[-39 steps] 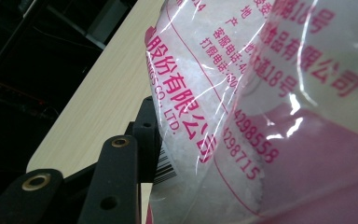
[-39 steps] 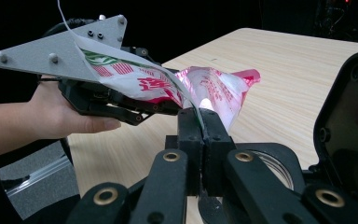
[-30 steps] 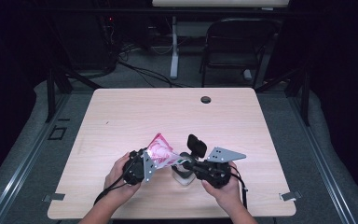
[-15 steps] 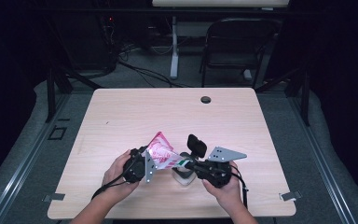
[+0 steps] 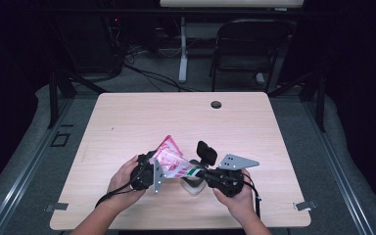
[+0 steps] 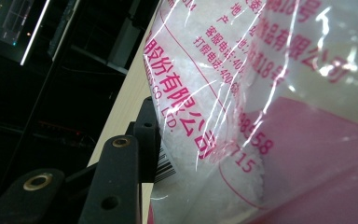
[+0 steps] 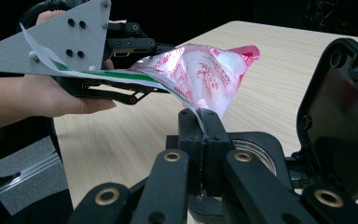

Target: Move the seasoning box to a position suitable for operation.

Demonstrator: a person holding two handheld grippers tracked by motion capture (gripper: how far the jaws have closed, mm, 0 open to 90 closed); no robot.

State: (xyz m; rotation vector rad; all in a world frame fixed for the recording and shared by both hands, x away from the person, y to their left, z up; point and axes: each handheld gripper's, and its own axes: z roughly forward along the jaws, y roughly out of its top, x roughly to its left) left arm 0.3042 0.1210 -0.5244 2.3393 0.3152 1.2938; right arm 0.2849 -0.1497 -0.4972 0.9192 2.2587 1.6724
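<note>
High view: a clear plastic bag (image 5: 170,160) printed in pink and holding white grains hangs above the near middle of the wooden table (image 5: 127,122), stretched between the two claws. The left gripper (image 5: 152,171), held in the person's left hand (image 5: 122,182), grips the bag's left side; in the left gripper view the bag (image 6: 270,107) presses right against the one black jaw in sight, its red printed characters and a barcode close to the lens, but the second jaw is hidden behind the plastic, so whether that claw is clamped cannot be told. The right gripper (image 7: 200,122) has its jaws pressed together on a thin edge of the bag (image 7: 200,74), which rises from them and fans out to the left toward the other gripper's grey plate (image 7: 60,39). Just below the bag, between the two hands, a small round container (image 5: 194,184) sits on the table with a black hinged lid (image 5: 206,152) standing open beside the right hand (image 5: 235,200). A dark round hole (image 5: 216,105) marks the table's far edge. Beyond the table, in a dark room, stand a black chair (image 5: 247,49) and cables (image 5: 147,73) across a grey floor.
</note>
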